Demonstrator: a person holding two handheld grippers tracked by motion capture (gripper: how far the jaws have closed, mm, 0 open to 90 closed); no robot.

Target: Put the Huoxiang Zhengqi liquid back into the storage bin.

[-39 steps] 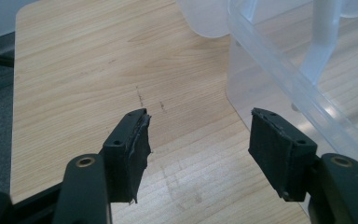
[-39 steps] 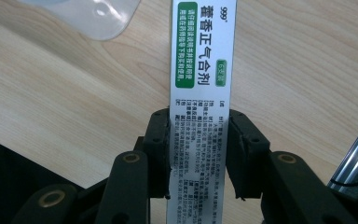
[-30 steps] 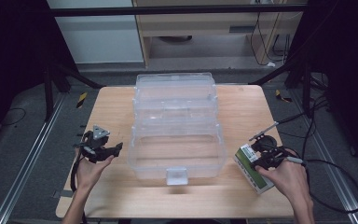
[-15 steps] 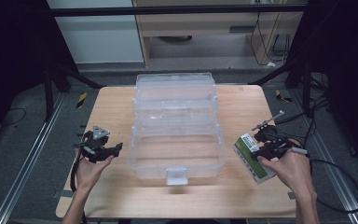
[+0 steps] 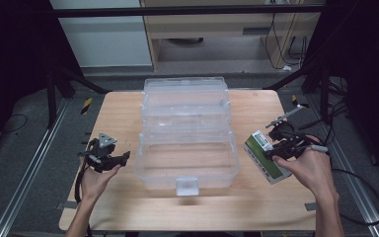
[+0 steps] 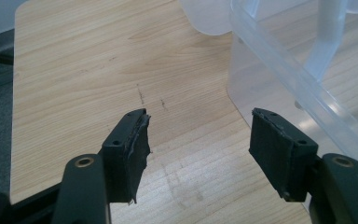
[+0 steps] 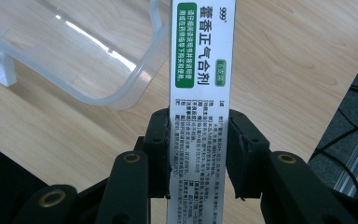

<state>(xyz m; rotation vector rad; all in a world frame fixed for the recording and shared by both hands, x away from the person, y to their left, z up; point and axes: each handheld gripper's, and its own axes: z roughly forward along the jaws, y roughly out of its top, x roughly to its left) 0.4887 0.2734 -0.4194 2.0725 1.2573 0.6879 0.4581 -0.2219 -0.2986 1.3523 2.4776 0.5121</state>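
Small print on the medicine box (image 7: 200, 93) illegible (lower end cropped)

The high view looks forward and down on the whole table (image 5: 123, 111). Each gripper view sits low and close, facing along its own jaws. All three share the clear plastic box (image 5: 187, 133) (image 6: 307, 70) (image 7: 74, 56).

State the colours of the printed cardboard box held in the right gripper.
The printed cardboard box is white with green label patches and dark text, clearest in the right gripper view.
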